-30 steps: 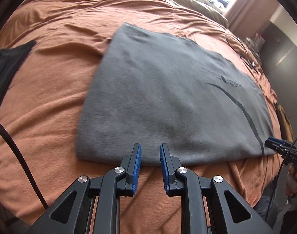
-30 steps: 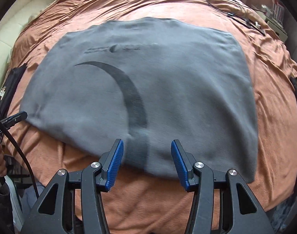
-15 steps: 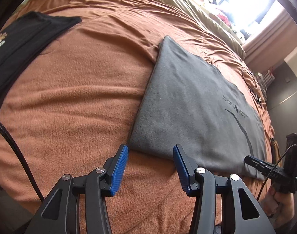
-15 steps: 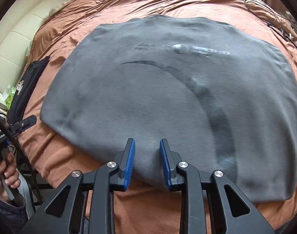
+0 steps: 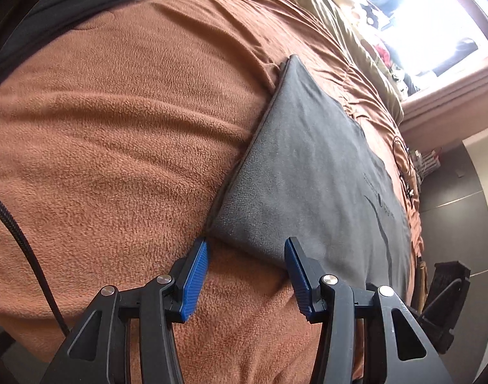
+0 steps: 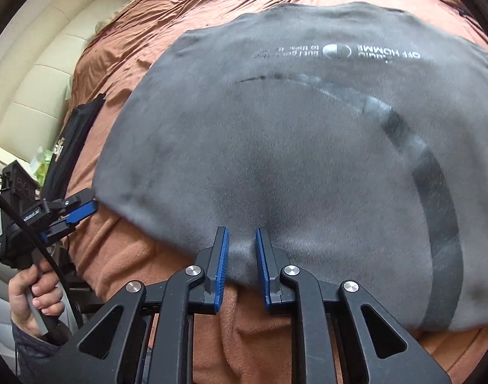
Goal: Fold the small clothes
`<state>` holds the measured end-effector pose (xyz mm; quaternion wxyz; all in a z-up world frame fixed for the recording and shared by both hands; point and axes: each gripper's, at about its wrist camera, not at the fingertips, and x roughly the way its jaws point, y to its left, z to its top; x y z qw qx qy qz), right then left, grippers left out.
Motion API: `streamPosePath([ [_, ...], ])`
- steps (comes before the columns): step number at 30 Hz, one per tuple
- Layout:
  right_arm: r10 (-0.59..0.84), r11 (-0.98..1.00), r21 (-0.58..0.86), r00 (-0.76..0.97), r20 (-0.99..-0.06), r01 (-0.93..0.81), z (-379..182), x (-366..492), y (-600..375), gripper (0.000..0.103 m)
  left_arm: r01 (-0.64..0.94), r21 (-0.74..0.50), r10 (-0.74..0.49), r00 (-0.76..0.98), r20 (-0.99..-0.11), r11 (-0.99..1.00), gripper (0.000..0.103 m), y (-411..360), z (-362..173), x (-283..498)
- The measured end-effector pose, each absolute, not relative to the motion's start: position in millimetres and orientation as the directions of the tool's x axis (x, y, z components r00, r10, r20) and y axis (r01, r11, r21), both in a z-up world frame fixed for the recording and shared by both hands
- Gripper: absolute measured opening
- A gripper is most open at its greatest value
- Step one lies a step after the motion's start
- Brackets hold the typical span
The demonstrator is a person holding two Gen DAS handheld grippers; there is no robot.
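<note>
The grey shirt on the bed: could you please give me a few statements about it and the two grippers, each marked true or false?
1. The grey shirt lies on an orange-brown blanket. True.
2. The right gripper has its fingers closed on the shirt's near edge. True; the fabric bunches between them.
3. The left gripper is shut on the shirt. False; its fingers stand wide apart at the shirt's near corner.
4. The shirt is plain, with no print. False; it carries white lettering and a dark curved stripe.
5. A black garment lies on the blanket, apart from the shirt. True.
</note>
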<state>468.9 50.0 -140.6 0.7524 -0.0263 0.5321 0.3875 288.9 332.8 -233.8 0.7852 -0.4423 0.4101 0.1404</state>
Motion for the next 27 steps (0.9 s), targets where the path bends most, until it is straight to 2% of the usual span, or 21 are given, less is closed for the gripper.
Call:
streamPosePath([
  [4, 0.591, 0.691, 0.418, 0.128, -0.796, -0.589, -138, 478, 40, 0.014, -0.594, -0.605, -0.140, 0.643, -0.753, 0.530, 0.050, 336, -238, 291],
  [9, 0.587, 0.701, 0.380, 0.185, -0.788, -0.603, -130, 483, 31, 0.014, -0.623, -0.658, -0.119, 0.681, -0.722, 0.424, 0.050, 337, -245, 281],
  [15, 0.591, 0.719, 0.399, 0.199, -0.781, -0.569, -138, 486, 28, 0.014, -0.626, -0.691, -0.104, 0.710, -0.697, 0.361, 0.050, 342, -249, 278],
  [24, 0.570, 0.732, 0.358, 0.232, -0.788, -0.580, -126, 479, 18, 0.014, -0.618, -0.698, -0.095, 0.721, -0.687, 0.362, 0.050, 346, -249, 286],
  [27, 0.526, 0.756, 0.303, 0.262, -0.809, -0.580, -121, 476, 15, 0.014, -0.615, -0.691, -0.084, 0.721, -0.688, 0.380, 0.045, 344, -248, 285],
])
